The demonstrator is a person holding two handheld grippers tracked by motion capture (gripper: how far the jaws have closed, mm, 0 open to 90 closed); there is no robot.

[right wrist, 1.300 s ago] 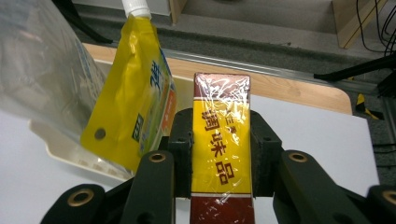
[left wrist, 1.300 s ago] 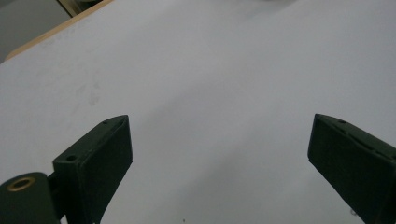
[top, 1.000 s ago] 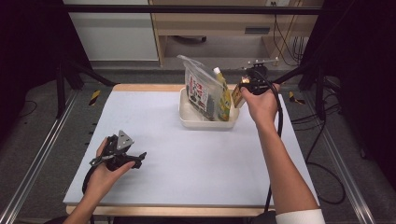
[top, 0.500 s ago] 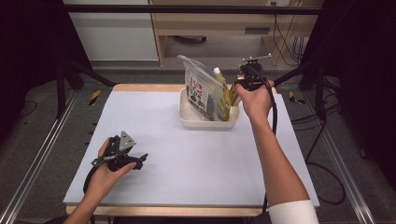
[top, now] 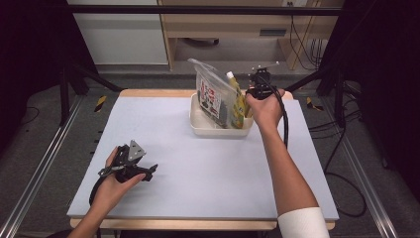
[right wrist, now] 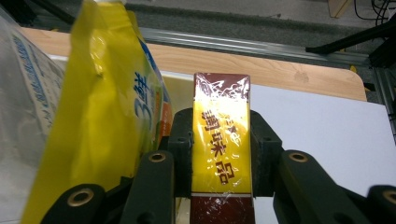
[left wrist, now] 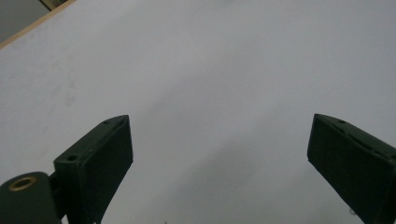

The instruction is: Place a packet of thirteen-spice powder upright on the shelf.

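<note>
The right gripper (top: 258,90) has come down and a little closer to the white tray (top: 218,131) than it was a second ago. Back then it was higher, past the right end of the tray; now it sits right at that end, near the far edge of the desk (top: 208,173). Its jaws are clamped on a yellow and dark red box (right wrist: 222,149) wrapped in shiny film, one jaw on each long side. The box stands upright, just beside a yellow pouch (right wrist: 107,107) that is already in the tray. A clear bag (top: 212,94) with a printed label leans in the tray too.

I think the box is being put into the tray next to the pouch, and it is almost there. It has not been let go yet.

The left gripper (top: 130,166) has not moved. It rests low near the front left corner of the desk, with its jaws wide apart and nothing between them.
</note>
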